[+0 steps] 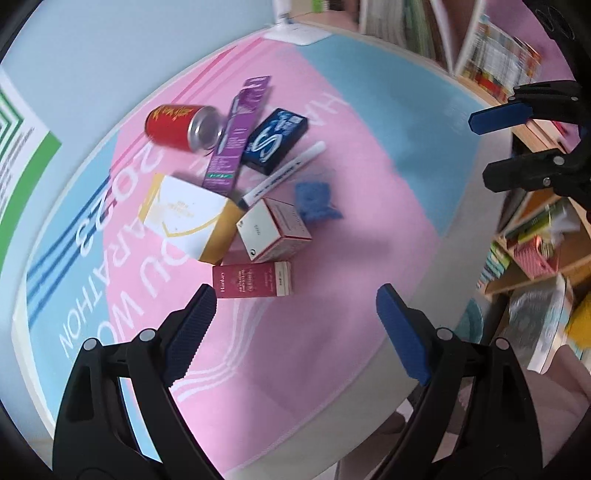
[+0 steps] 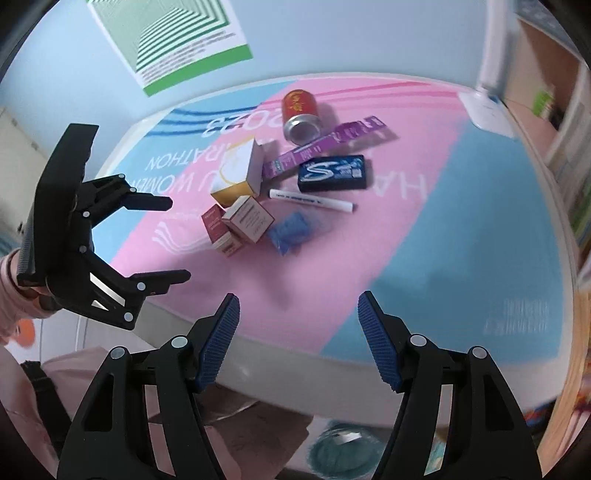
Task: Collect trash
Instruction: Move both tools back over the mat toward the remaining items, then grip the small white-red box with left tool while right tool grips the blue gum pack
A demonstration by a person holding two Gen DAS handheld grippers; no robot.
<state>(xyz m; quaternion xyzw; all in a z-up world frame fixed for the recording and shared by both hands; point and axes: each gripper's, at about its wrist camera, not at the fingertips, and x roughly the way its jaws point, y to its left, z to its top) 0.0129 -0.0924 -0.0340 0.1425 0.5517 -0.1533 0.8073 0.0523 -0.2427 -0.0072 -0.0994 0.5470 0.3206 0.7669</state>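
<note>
A pile of trash lies on the pink and blue tablecloth [image 1: 351,258]: a red can [image 1: 181,125] on its side, a purple pack [image 1: 236,140], a dark blue gum box [image 1: 275,140], a white marker [image 1: 284,173], a white and gold box [image 1: 188,218], a white and red box [image 1: 275,232], a crimson box [image 1: 253,279] and a crumpled blue wrapper [image 1: 314,201]. My left gripper [image 1: 295,299] is open, just short of the crimson box. My right gripper [image 2: 298,306] is open above the table's near edge, apart from the pile [image 2: 251,221]. The left gripper also shows in the right wrist view [image 2: 177,240].
A white device [image 1: 295,33] stands at the table's far edge. Bookshelves [image 1: 498,66] line the right side. A poster [image 2: 173,40] hangs on the wall behind the table. A teal bin [image 2: 343,450] sits on the floor below the table's near edge.
</note>
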